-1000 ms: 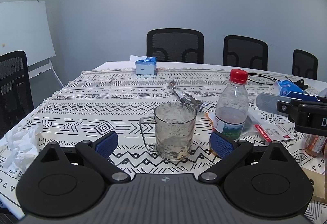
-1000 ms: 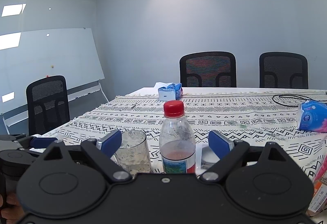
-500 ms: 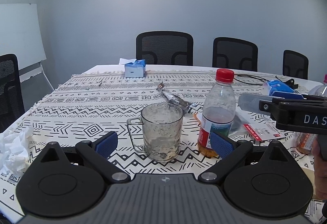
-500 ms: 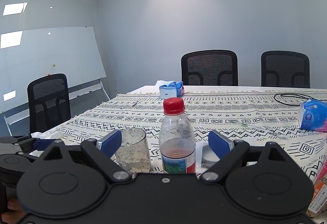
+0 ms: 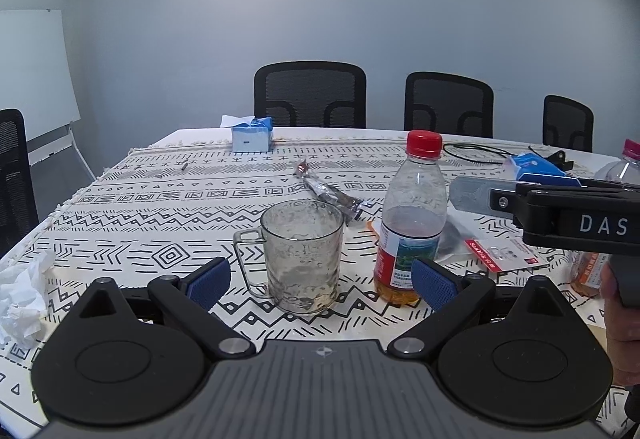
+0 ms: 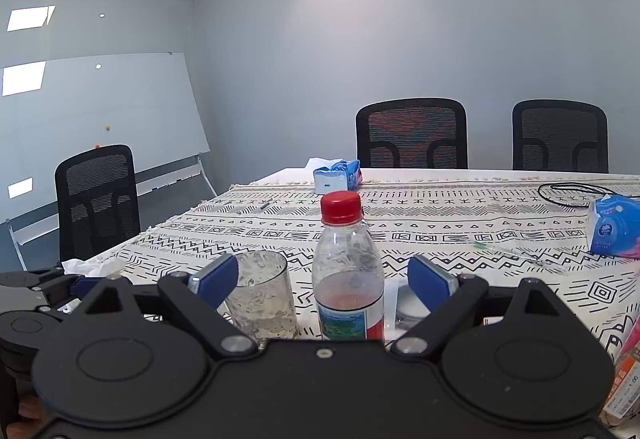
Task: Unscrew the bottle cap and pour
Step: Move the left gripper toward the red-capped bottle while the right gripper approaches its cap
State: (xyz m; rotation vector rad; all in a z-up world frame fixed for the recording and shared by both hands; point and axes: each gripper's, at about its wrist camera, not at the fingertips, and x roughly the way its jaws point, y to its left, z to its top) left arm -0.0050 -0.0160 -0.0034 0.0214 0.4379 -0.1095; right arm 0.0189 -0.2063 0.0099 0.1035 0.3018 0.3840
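Blue pads spread wide on both tools, and nothing is held. The left gripper (image 5: 320, 279) stands open low over the patterned tablecloth (image 5: 132, 227), and the glass mug (image 5: 302, 255) sits between its fingers, with the handle turned toward the left pad. The right gripper (image 6: 322, 279) is open too, and the bottle (image 6: 347, 275) stands upright between its pads, clear of both, label facing the camera.

In the left view the bottle (image 5: 412, 223) is just right of the mug, near it but apart, a shallow layer of amber drink in the bottom, and its red cap (image 5: 424, 145) is on, so the unscrewing looks not yet started. The right gripper (image 5: 472, 195) reaches in from the side at about shoulder height of the bottle.

The risks, as a judgement: the bottle is light and nearly empty, so a pad arriving off-centre could tip it into the mug or skate it across the cloth. If the body is gripped loosely, twisting the cap may simply spin the whole bottle.

Farther back lie a foil wrapper (image 5: 332, 195), a blue tissue box (image 5: 252, 135) and black chairs (image 5: 310, 95).
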